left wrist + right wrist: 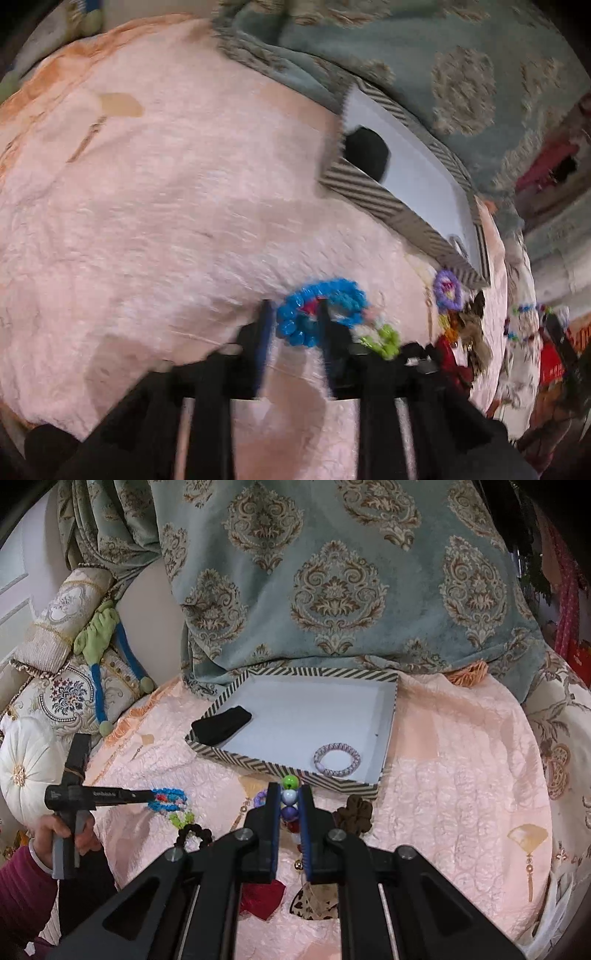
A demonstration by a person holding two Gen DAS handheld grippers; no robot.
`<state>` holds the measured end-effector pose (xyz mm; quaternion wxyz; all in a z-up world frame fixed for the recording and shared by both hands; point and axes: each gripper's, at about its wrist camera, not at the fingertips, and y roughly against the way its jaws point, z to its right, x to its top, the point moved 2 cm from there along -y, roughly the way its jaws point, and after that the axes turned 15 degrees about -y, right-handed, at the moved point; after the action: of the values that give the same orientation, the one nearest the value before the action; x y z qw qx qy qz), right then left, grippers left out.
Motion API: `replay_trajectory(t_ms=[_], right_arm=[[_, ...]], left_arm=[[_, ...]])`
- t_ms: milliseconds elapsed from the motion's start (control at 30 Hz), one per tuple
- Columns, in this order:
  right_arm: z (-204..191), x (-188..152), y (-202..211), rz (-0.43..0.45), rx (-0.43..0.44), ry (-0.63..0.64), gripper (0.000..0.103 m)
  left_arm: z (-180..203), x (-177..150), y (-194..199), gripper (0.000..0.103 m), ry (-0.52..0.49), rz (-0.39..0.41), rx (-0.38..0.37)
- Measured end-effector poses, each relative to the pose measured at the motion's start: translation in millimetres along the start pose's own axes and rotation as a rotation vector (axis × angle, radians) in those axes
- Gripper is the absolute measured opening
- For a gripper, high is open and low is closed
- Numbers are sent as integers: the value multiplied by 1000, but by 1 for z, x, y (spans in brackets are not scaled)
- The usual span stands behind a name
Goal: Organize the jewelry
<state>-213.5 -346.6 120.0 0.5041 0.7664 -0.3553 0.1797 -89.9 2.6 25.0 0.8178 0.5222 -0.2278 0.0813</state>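
On pink quilt (461,746), striped tray (295,768) holds only black pouch (221,720) and lilac bracelet (337,758); most jewelry unsorted. Left gripper (293,314) jaws straddle blue scrunchie (321,310), grip uncertain. Right gripper (290,805) jaws clamp beaded bracelet (289,797) near tray's front rim.

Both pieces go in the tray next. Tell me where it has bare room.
Striped tray: the white middle is free, between the black pouch at the left corner and the lilac bracelet near the front right. The bedspread before its front rim is crowded with jewelry.
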Motion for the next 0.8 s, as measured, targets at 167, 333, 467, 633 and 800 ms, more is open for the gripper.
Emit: replay_trajectory(t_ms=[167, 333, 467, 633, 800], right_arm=[[-3, -3, -6, -10, 6, 2, 9], [-4, -4, -12, -24, 1, 1, 9], [-3, -5, -10, -24, 0, 3, 9], [0, -4, -10, -25, 1, -7, 9], [1, -6, -11, -32, 9, -9, 9]], left_arm=[[10, 7, 8, 21, -21, 28, -48], [44, 9, -6, 21, -104, -11, -76], [72, 4, -16, 21, -138, -58, -109], [96, 1, -30, 21, -208, -117, -21], [103, 2, -50, 20, -209, -162, 32]])
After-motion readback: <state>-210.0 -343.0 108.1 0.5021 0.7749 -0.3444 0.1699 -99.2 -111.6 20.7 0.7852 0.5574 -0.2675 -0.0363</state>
